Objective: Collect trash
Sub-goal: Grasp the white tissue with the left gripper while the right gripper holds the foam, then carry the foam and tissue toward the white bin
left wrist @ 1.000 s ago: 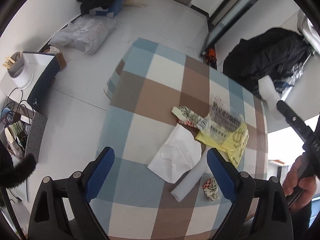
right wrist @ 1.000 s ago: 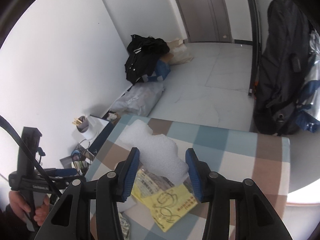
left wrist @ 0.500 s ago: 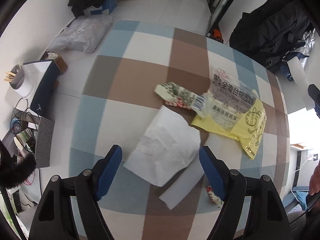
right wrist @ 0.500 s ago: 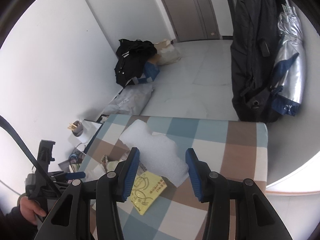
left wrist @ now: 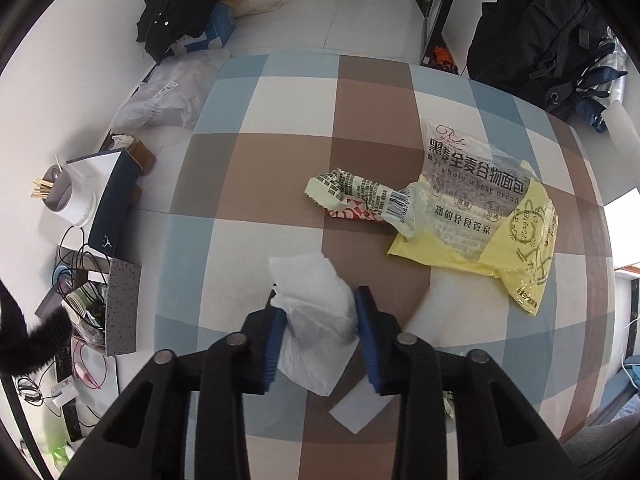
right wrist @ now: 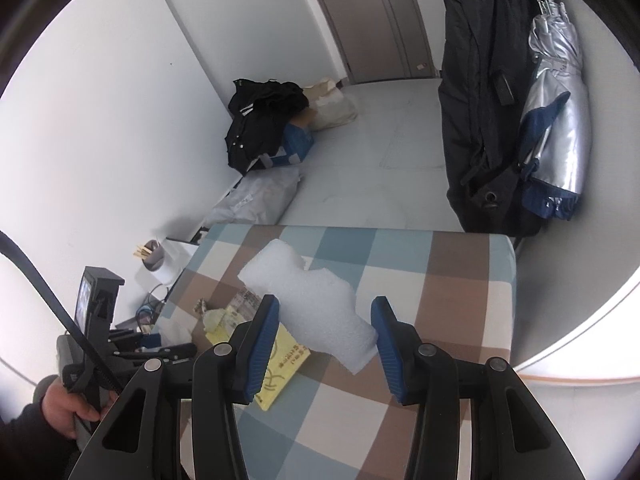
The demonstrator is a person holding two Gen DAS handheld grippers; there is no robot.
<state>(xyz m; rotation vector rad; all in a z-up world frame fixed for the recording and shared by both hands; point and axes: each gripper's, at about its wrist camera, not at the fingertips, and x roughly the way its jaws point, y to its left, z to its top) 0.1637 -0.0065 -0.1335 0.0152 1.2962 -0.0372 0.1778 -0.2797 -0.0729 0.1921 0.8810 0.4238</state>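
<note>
On the near side of the checked tabletop [left wrist: 256,160], the left gripper [left wrist: 320,332] is closing its fingers on the crumpled white tissue [left wrist: 316,312] and should pinch fully before lifting, while the right gripper [right wrist: 324,336] holds white foam [right wrist: 308,300] half-open.

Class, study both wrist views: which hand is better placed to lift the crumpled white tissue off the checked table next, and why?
Left. The left gripper has its jaws closing with the white tissue bunched between them. The right gripper already carries a white foam piece between its jaws.
</note>
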